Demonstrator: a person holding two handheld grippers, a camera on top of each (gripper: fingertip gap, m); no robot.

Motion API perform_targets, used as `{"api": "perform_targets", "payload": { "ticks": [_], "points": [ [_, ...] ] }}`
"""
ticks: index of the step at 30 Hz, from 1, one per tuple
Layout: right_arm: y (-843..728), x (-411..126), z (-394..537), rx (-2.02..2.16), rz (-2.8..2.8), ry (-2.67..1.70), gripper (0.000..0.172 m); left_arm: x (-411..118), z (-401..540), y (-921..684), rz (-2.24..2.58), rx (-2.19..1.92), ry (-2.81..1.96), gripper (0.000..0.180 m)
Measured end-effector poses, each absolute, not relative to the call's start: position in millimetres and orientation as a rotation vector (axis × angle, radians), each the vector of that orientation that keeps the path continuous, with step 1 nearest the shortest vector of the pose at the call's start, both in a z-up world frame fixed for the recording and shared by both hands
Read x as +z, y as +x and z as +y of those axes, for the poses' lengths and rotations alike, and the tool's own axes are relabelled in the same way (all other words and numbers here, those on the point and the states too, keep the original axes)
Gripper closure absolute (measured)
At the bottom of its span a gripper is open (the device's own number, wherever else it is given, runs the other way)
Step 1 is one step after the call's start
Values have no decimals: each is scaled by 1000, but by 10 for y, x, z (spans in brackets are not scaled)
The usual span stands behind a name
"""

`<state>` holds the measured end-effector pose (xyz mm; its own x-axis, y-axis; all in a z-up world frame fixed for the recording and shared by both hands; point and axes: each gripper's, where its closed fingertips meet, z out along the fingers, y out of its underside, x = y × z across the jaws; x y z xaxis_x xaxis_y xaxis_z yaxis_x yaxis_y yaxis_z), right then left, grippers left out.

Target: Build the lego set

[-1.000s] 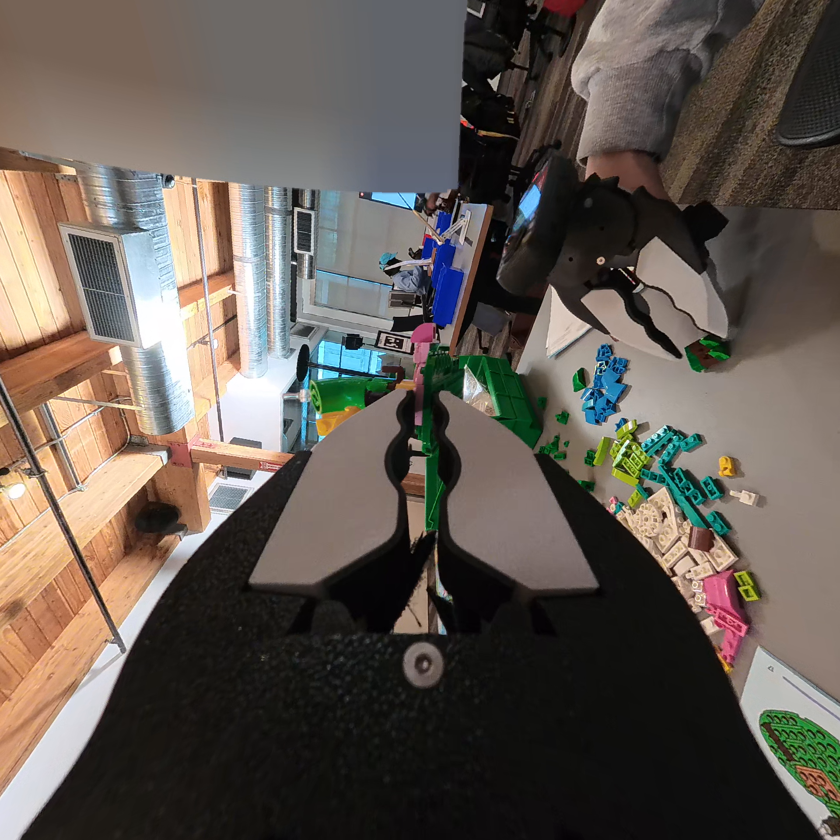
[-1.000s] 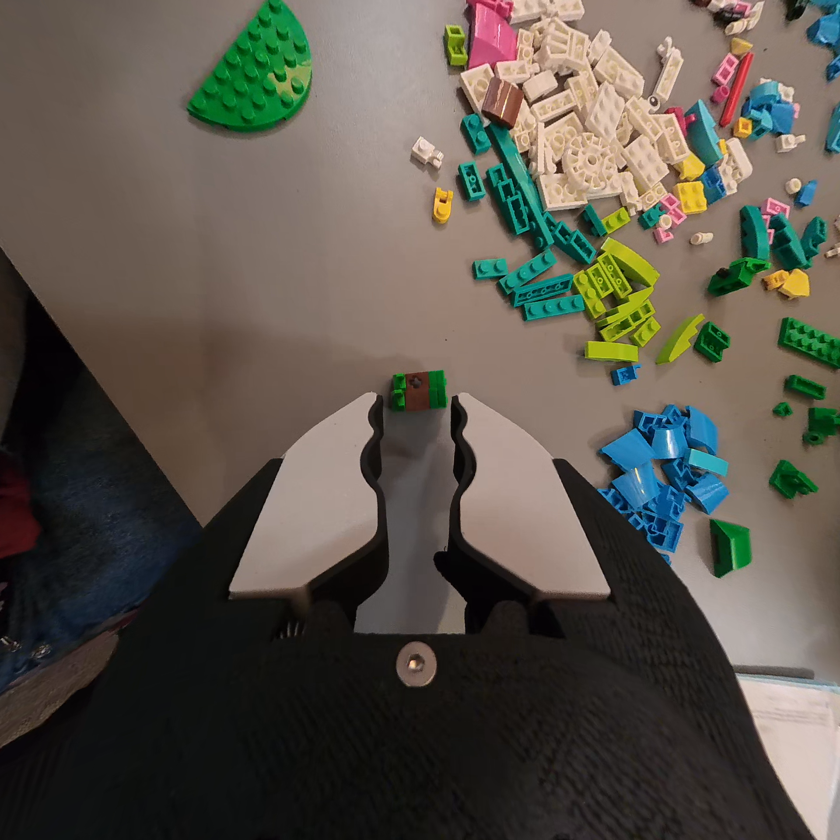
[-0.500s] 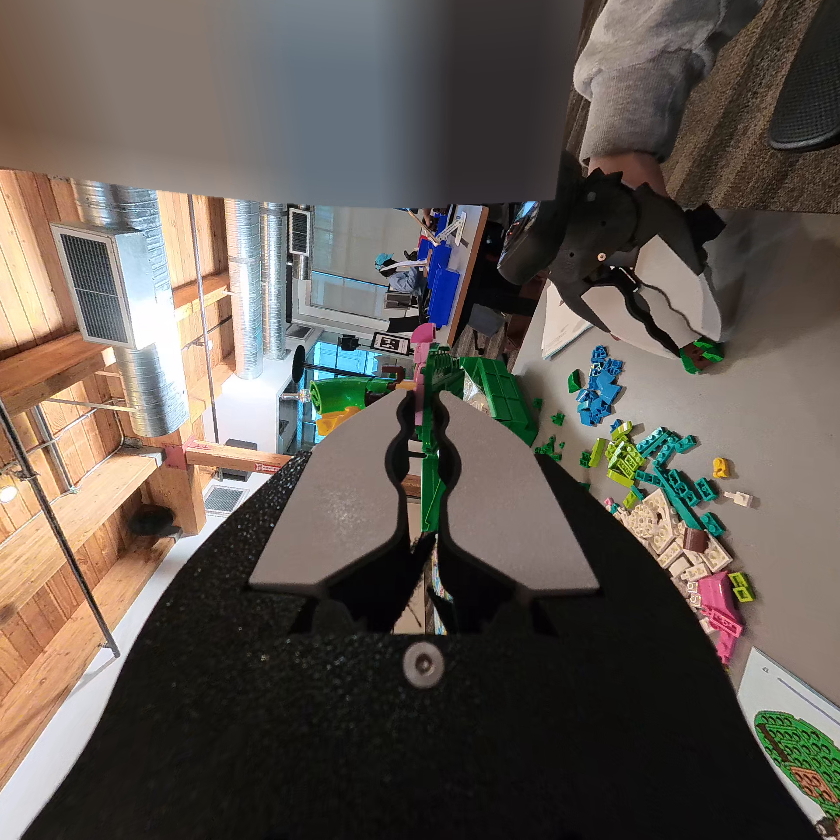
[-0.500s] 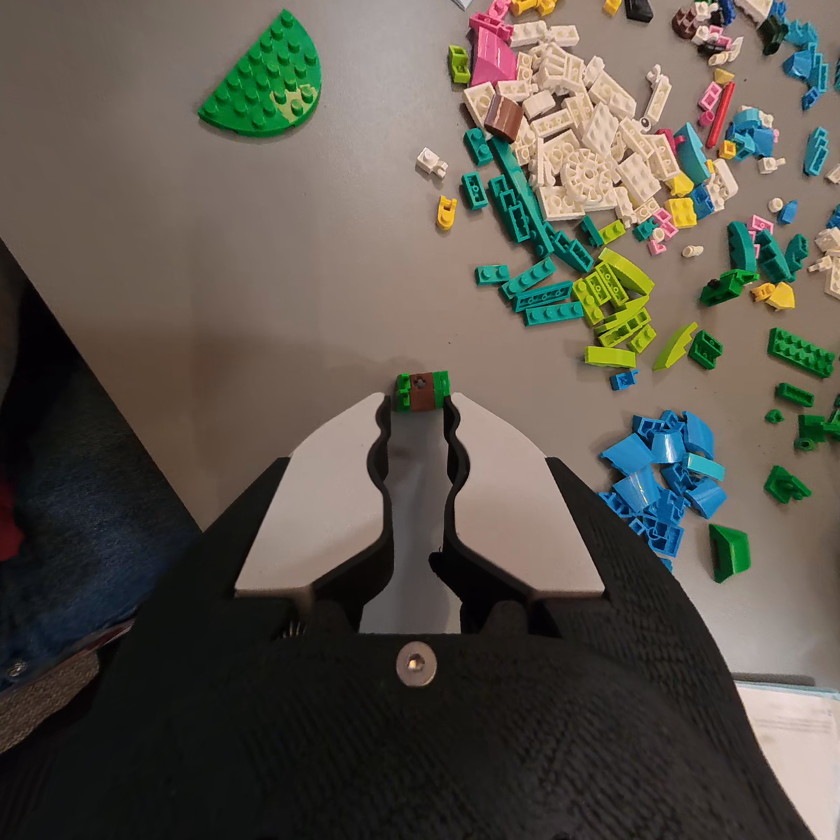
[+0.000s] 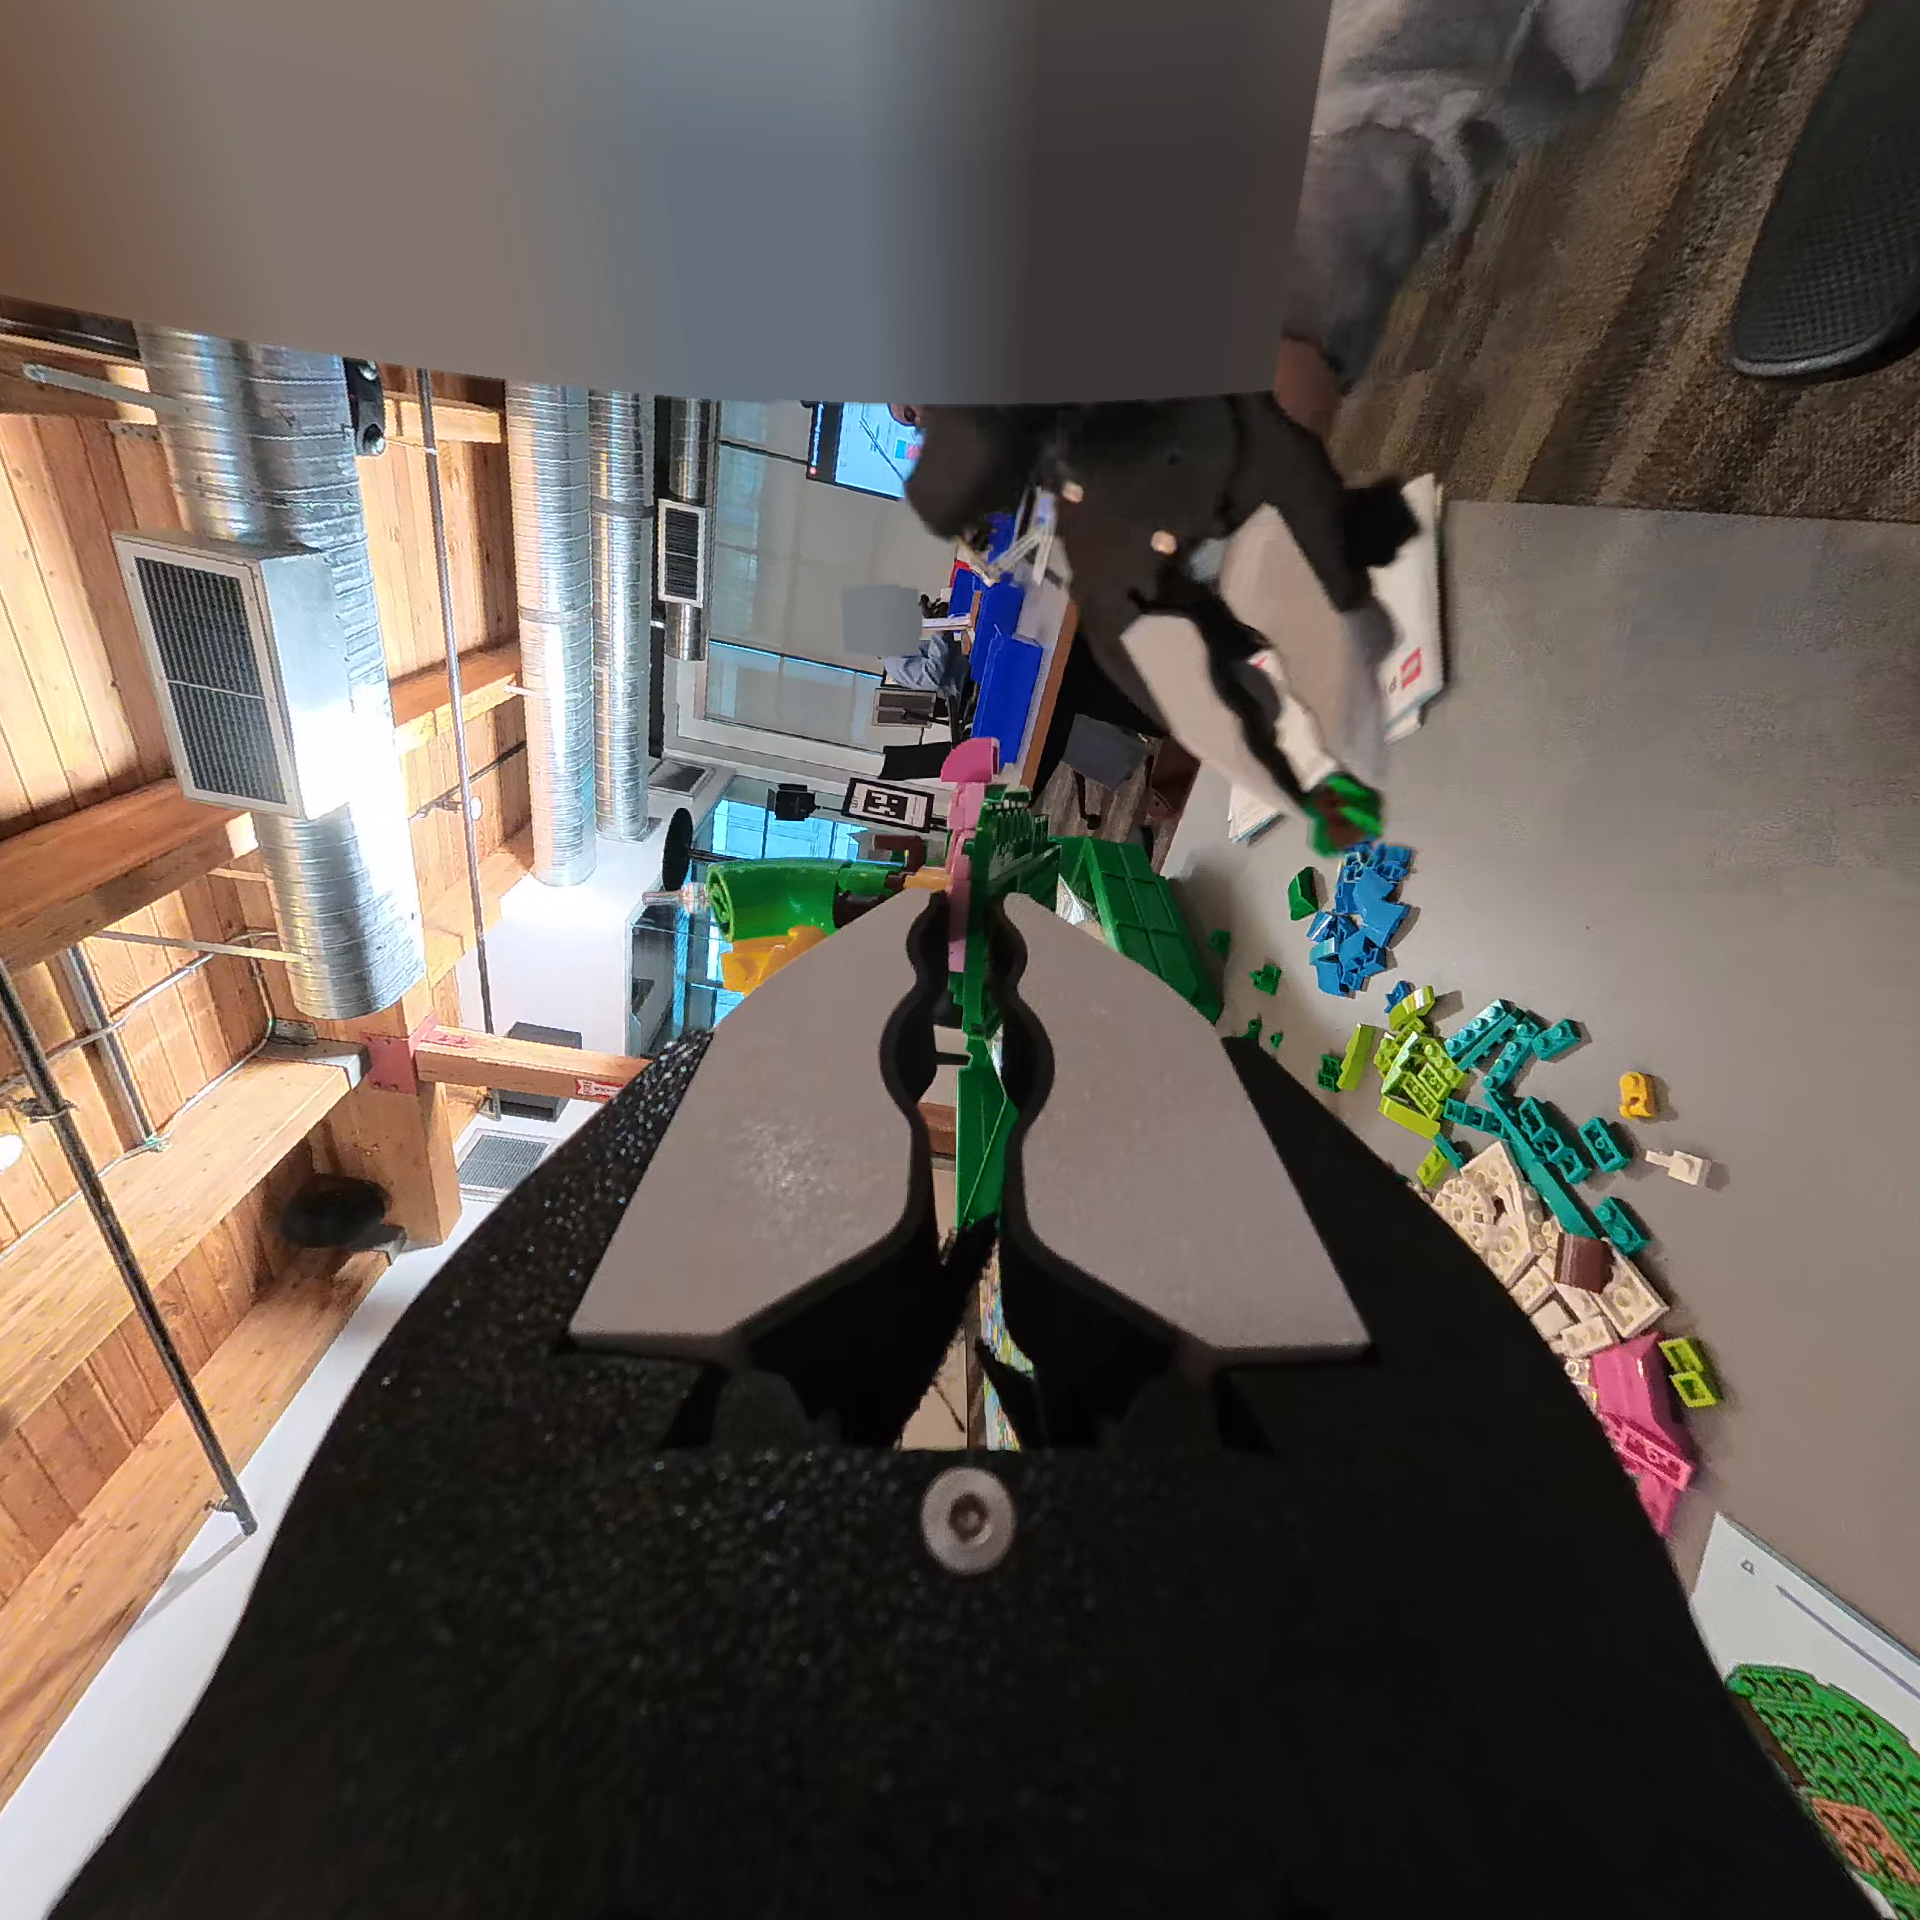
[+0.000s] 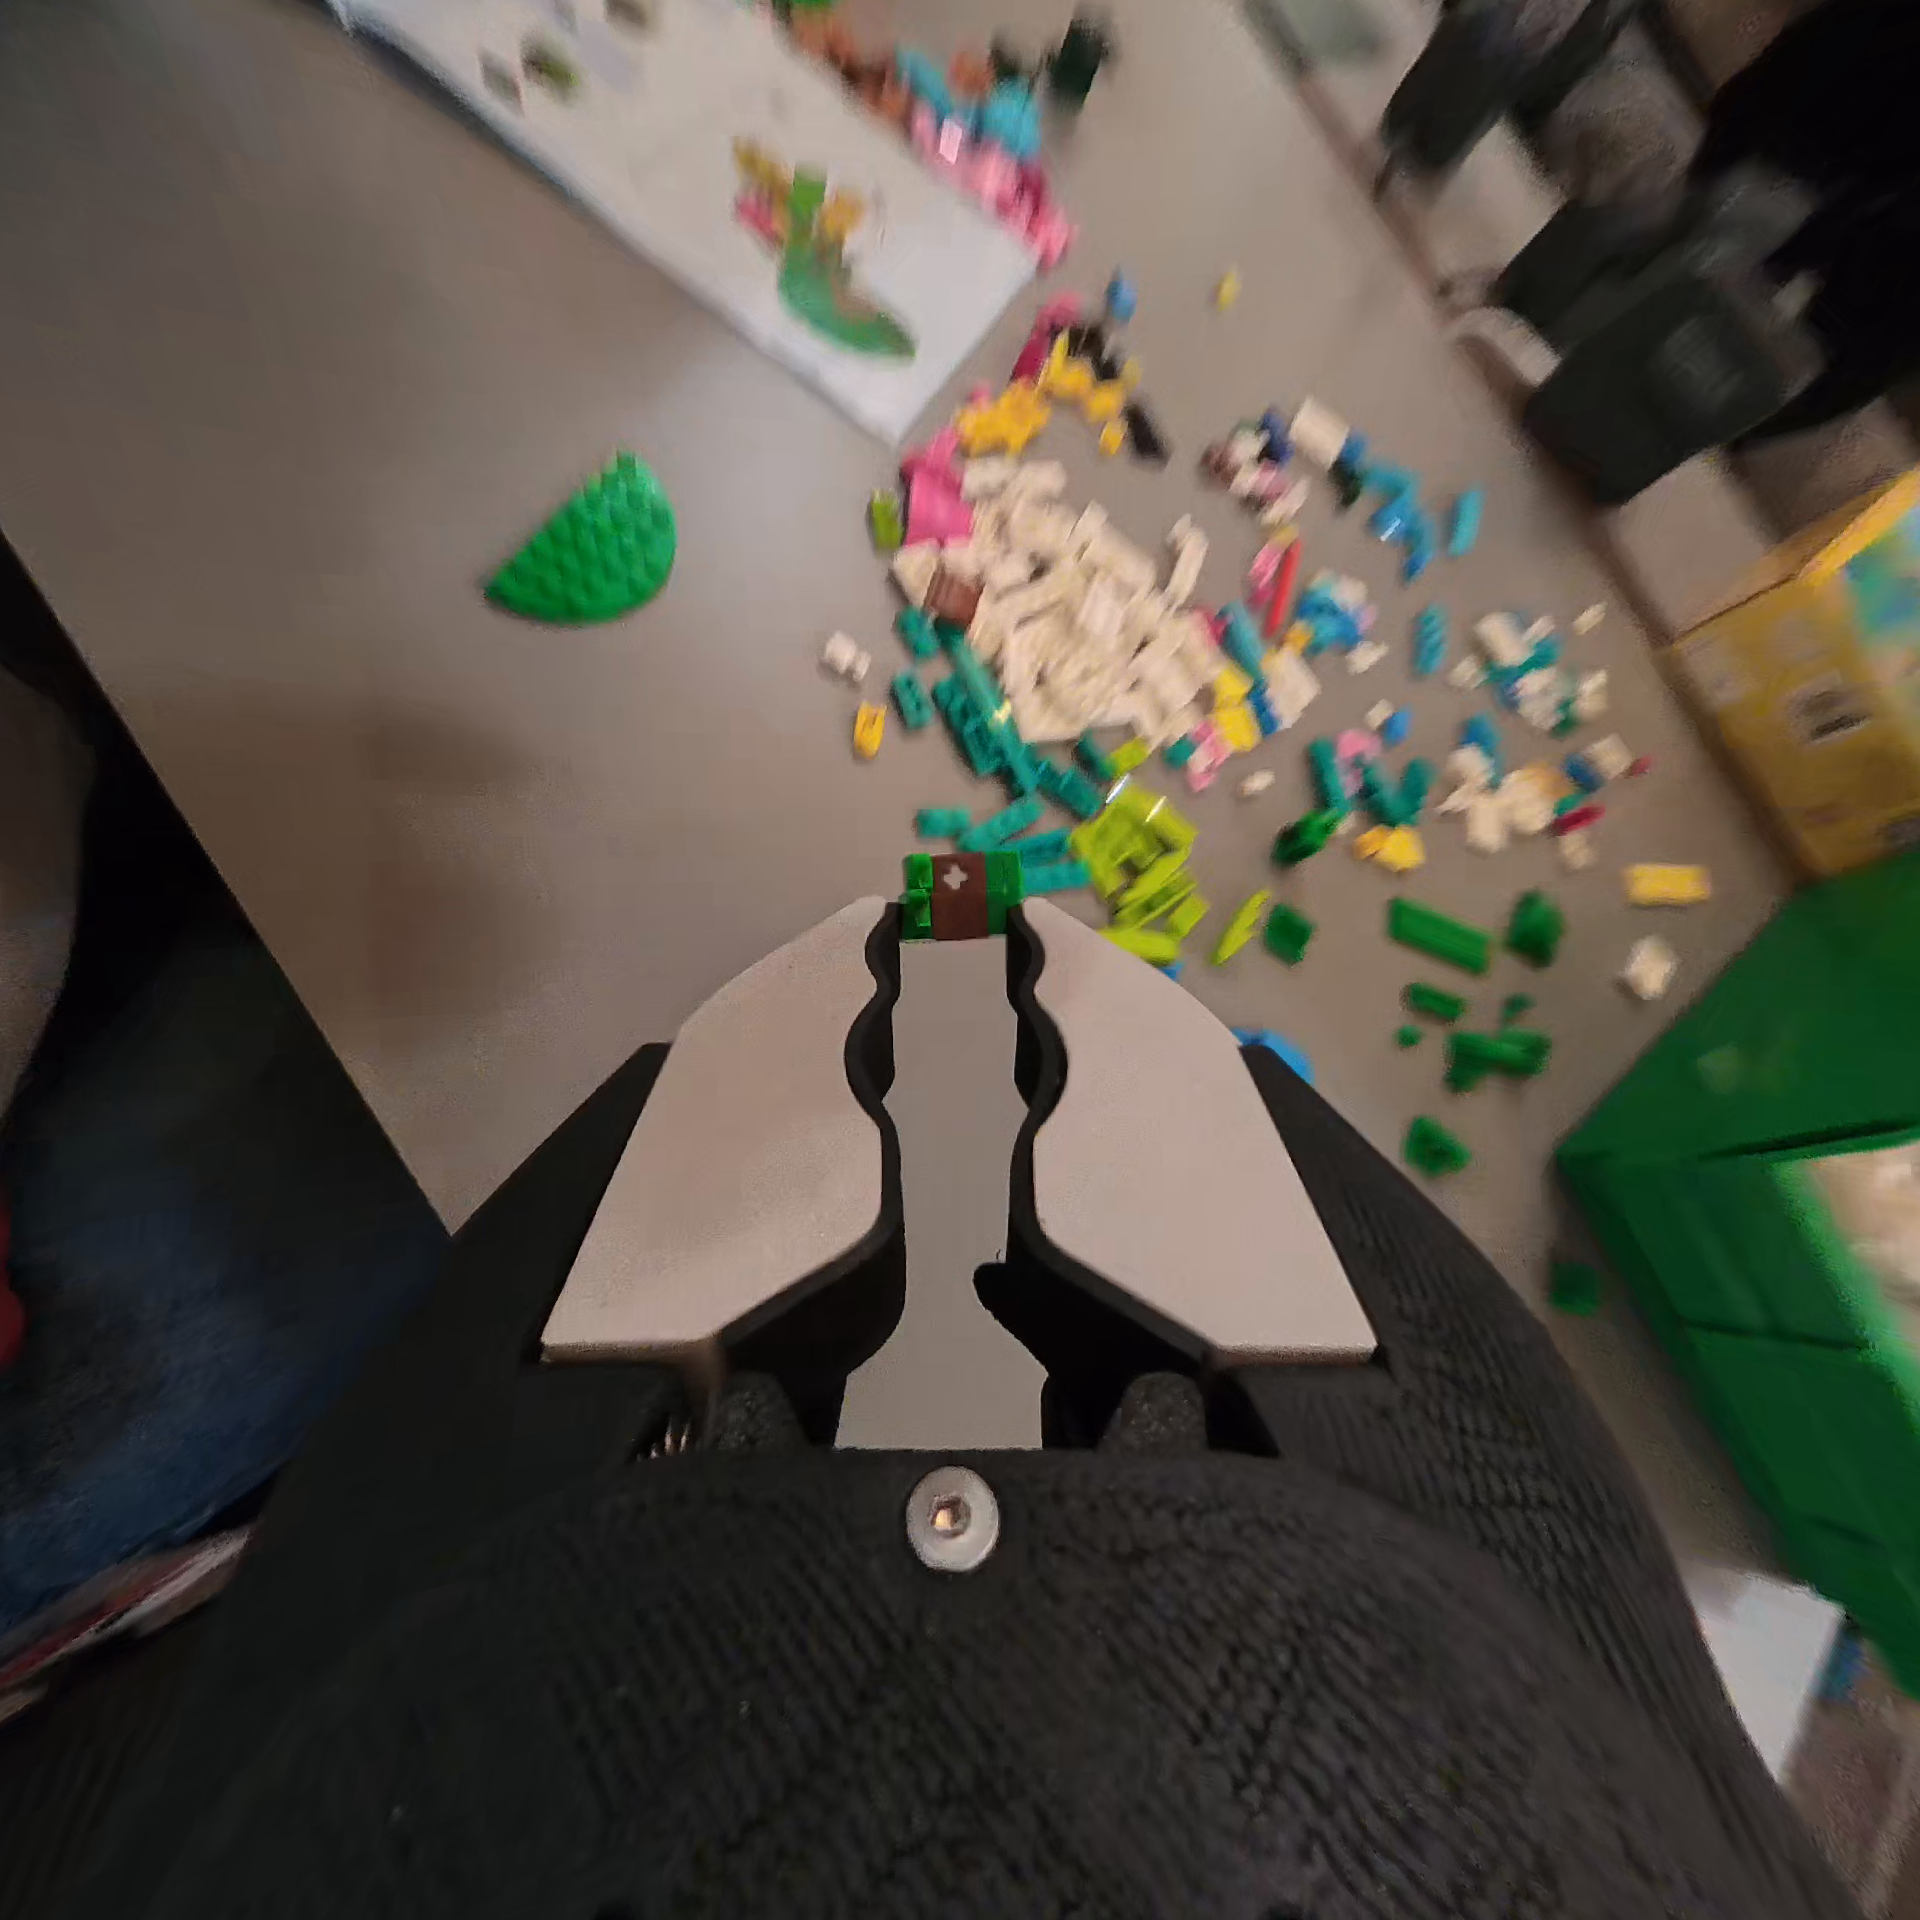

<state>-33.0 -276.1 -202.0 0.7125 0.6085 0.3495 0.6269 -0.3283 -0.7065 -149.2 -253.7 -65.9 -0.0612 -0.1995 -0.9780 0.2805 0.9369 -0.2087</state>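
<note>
Ceiling ducts (image 5: 312, 727) show only leftward; half-round plate (image 6: 587, 556) rightward.

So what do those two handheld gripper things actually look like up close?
Both look alike. The left gripper and the right gripper each have a rough-textured black body with a silver screw in the middle, and two flat pale grey fingers whose wavy inner edges are lined with black padding. The person's arm behind the right gripper wears a grey sleeve. No cables show.

loose bricks (image 6: 1081, 623), half-round green plate (image 6: 587, 556), yellow box (image 6: 1808, 675).
</note>
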Motion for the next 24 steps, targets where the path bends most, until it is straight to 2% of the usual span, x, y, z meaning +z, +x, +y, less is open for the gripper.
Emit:
{"api": "perform_targets", "payload": {
  "ticks": [5,10,24],
  "points": [
    [-545,-918,-2889,130,-999,-1726,155,-663,-2614,-1489,1580,-411,93,175],
    [-962,-377,-3135,502,-1165,-1610,155,-609,-2870,-1562,1574,-457,163,175],
    [-1243,-588,-3082,803,-1252,-1759,155,-618,-2970,-1614,1620,-699,138,175]
  ]
}}
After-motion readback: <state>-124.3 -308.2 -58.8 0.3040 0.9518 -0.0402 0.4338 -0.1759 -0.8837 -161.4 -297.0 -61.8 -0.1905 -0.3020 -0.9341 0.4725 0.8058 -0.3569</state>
